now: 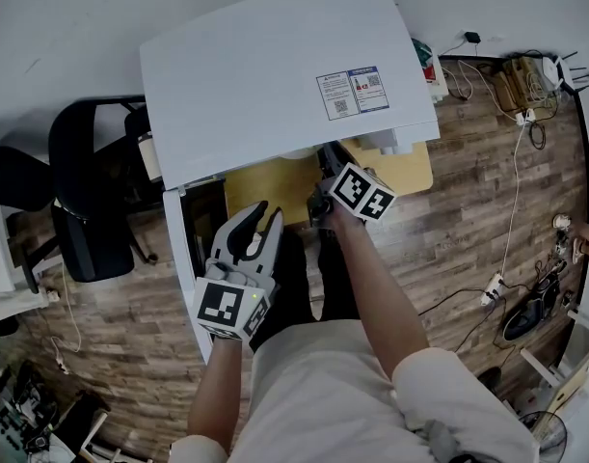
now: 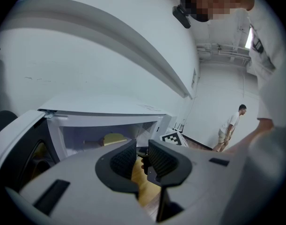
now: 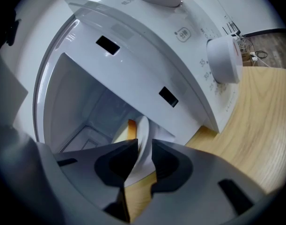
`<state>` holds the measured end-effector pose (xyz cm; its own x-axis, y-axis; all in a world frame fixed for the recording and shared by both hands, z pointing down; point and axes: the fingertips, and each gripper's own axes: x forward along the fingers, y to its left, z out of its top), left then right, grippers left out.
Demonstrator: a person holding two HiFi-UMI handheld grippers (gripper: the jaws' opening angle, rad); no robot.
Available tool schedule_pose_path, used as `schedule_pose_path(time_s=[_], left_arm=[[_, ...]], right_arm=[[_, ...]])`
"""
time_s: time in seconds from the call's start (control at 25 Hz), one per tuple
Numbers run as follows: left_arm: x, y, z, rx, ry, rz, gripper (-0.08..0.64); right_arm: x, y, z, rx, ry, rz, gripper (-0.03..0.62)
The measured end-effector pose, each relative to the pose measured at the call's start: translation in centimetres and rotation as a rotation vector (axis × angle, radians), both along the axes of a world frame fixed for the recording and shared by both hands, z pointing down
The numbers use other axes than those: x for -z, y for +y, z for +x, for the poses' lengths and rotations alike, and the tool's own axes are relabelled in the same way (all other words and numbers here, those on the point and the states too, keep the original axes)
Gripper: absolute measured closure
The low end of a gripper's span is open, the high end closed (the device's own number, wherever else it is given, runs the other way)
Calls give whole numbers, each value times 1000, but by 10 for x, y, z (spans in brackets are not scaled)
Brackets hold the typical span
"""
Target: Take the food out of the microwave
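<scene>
The white microwave (image 1: 275, 66) stands on a wooden table (image 1: 265, 186) with its door (image 1: 183, 258) swung open to the left. Inside sits a white plate (image 3: 143, 135) carrying yellow food (image 3: 132, 128), which also shows as a yellow lump (image 2: 113, 138) in the left gripper view. My right gripper (image 3: 144, 156) reaches into the opening; the plate's rim runs between its jaws, which stand slightly apart around it. My left gripper (image 1: 265, 218) hangs in front of the open door, its jaws narrowly open with nothing between them (image 2: 143, 156).
A round timer knob (image 3: 224, 60) sits on the microwave's control panel. A black office chair (image 1: 92, 191) stands left of the table. Cables and power strips (image 1: 525, 114) lie on the wooden floor at right. A person (image 2: 229, 125) stands far off.
</scene>
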<state>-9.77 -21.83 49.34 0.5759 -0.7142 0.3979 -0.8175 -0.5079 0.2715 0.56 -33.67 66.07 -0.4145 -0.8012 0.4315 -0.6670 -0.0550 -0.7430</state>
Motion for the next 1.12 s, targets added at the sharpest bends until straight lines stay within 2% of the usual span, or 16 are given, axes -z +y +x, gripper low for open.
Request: schedule_pose_path(time_s=[0.56,1.12], left_arm=[[3,-1,-2,14,2,9,485],[9,1,1,25,1,20,485]], right_arm=[[5,-4,-2,-24,-16,-4,545],[15,-3,2,-101,-179,9,577]])
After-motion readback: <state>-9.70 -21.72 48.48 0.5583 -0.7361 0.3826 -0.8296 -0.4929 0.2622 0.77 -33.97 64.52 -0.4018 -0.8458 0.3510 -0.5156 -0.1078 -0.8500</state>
